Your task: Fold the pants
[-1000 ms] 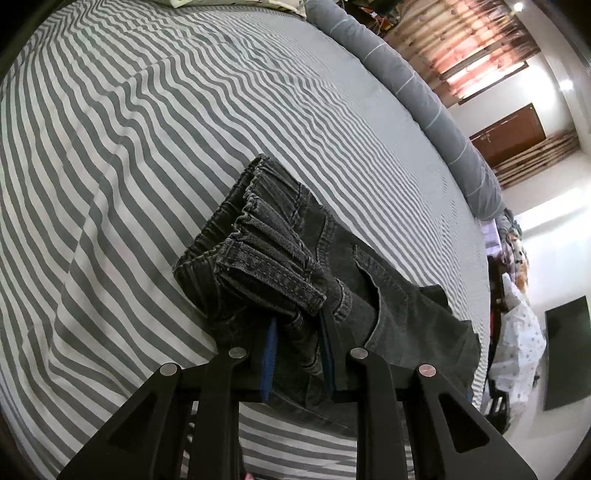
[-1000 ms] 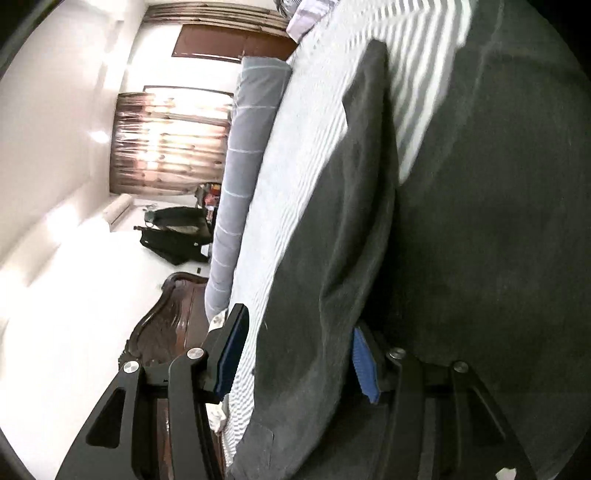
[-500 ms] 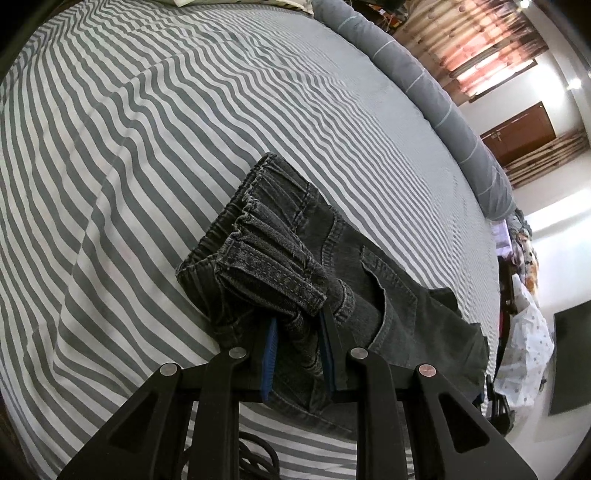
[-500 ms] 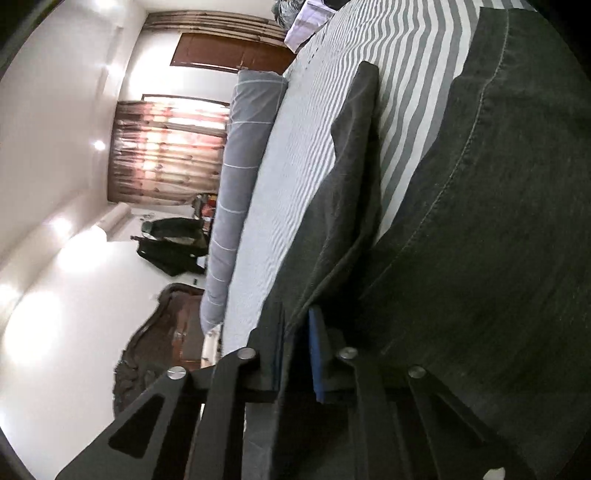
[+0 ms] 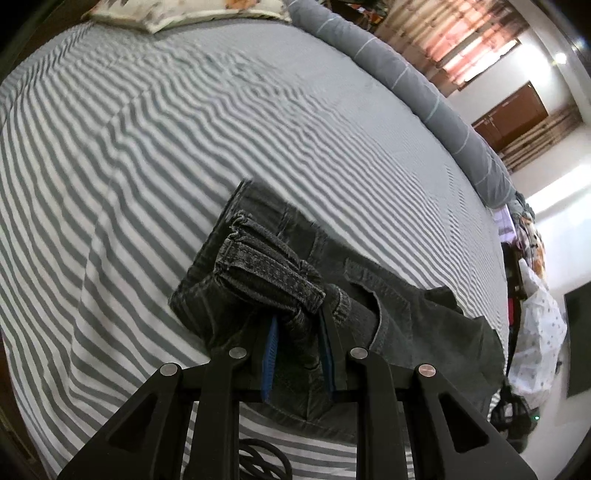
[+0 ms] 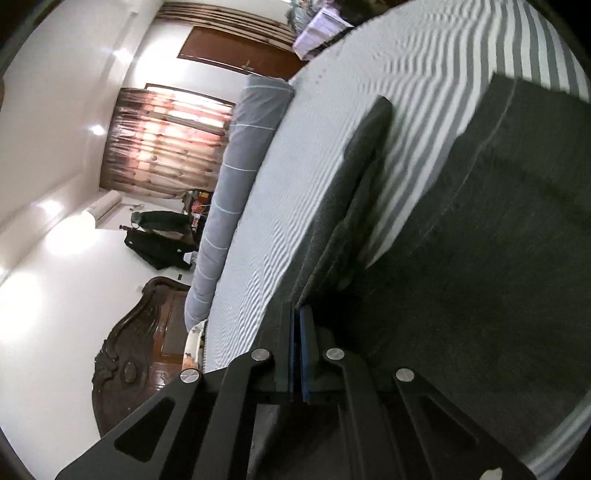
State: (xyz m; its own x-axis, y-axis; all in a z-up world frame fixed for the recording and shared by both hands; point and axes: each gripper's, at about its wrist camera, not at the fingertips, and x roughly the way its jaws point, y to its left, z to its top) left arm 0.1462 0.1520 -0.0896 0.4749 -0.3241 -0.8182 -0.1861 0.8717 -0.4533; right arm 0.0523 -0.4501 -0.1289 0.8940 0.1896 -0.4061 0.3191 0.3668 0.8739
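Lying across the striped bed (image 5: pixel 184 155), the dark denim pants (image 5: pixel 424 325), still far from folded by the look of things. Bunching at the centre of the left wrist view, the gathered waistband (image 5: pixel 266 269), with the seat and a pocket trailing off toward four o'clock. Clamping on that bunched waistband, the left tool (image 5: pixel 301 350), blue pads pressing denim from both sides. Spreading over the right half of the right wrist view, the broad dark cloth, with a narrower strip of it running up toward one o'clock. Just closing, the right tool (image 6: pixel 297 354), pads now meeting at six o'clock, apparently pinching a thin edge of the pants, though the fabric between the pads is hard to make out. Lining the far side of the bed, a grey bolster (image 5: pixel 406 77); peeking in at twelve o'clock, a floral pillow (image 5: pixel 192 11). Judging by the layout: both ends gripped, no clean crease showing, no neat stack formed. Remaining, by that reading: bringing one end over the other, flattening, and folding again into a compact pile.
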